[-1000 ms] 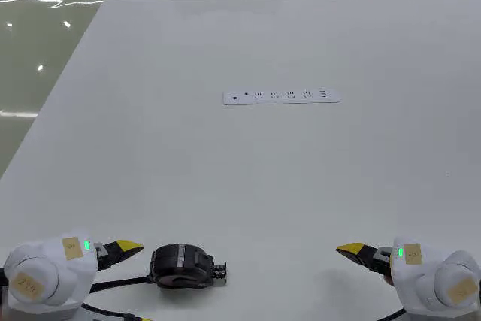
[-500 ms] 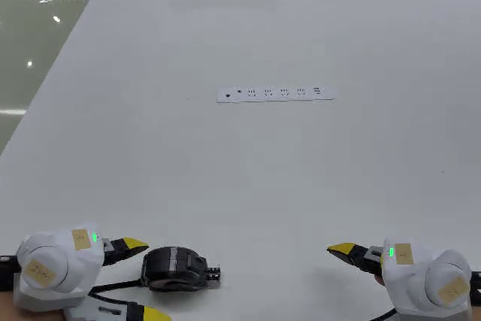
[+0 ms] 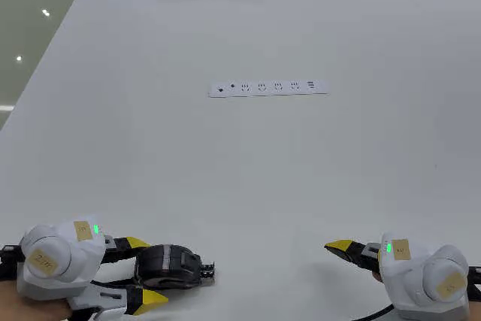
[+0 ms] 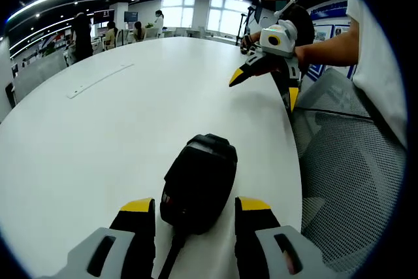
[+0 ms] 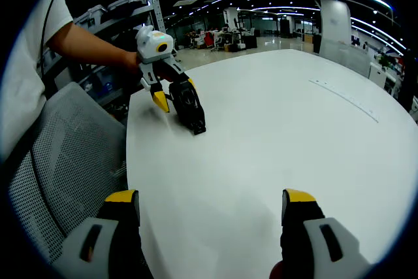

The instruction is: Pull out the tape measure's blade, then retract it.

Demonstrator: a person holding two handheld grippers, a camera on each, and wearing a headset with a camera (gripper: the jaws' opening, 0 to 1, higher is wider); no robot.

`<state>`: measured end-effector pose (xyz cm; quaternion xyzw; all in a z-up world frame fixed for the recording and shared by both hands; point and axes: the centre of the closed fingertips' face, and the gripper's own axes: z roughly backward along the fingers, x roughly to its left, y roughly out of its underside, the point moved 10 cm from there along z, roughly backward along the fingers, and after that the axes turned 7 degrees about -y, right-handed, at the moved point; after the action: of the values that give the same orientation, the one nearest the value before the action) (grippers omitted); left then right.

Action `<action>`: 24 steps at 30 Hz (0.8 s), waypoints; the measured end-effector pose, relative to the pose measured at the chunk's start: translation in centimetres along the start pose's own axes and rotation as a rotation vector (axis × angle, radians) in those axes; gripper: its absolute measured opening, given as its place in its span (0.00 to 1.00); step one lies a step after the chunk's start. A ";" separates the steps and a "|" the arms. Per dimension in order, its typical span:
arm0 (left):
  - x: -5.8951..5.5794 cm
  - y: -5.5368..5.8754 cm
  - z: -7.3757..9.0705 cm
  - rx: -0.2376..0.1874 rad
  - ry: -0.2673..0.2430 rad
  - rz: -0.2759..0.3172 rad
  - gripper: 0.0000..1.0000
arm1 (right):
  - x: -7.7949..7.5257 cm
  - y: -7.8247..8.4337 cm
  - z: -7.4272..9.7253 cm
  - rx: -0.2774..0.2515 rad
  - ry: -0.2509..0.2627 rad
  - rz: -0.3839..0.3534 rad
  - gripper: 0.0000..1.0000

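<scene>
A black tape measure point(image 3: 169, 267) lies on the white table point(image 3: 301, 171) near its front edge, its blade end pointing right. My left gripper point(image 3: 144, 271) is open, with one yellow-tipped jaw on each side of the case. In the left gripper view the tape measure point(image 4: 199, 184) sits between the fingertips point(image 4: 137, 205) with small gaps on both sides. My right gripper point(image 3: 347, 257) hovers open at the front right, well apart from the case, with nothing between its jaws point(image 5: 210, 197). From there the tape measure point(image 5: 189, 106) and the left gripper point(image 5: 160, 63) show at the table's near edge.
A flat white power strip point(image 3: 267, 88) lies across the middle of the table. A grey mesh chair point(image 5: 59, 155) stands just behind the front edge. The table's left edge drops to a shiny floor point(image 3: 30, 28).
My left gripper has moved forward so its two jaws now stand either side of the tape measure; its lower jaw has come into sight. The right gripper has hardly moved. The head camera has shifted.
</scene>
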<state>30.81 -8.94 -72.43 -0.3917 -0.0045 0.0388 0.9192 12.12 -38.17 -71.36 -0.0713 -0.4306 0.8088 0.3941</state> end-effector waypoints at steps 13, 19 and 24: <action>0.4 -0.2 -0.2 0.010 0.005 -0.014 0.33 | -0.2 -0.2 -0.2 -0.003 -0.004 0.000 0.91; 0.5 -0.2 -0.1 0.013 0.009 -0.023 0.32 | -0.2 -0.2 -0.4 -0.001 -0.007 0.001 0.90; 0.5 -0.2 -0.2 0.021 0.011 -0.023 0.32 | -0.2 -0.2 -0.6 -0.002 -0.013 0.004 0.90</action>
<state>31.35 -9.17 -72.40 -0.3824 -0.0036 0.0264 0.9236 12.67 -37.86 -71.59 -0.0671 -0.4338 0.8096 0.3898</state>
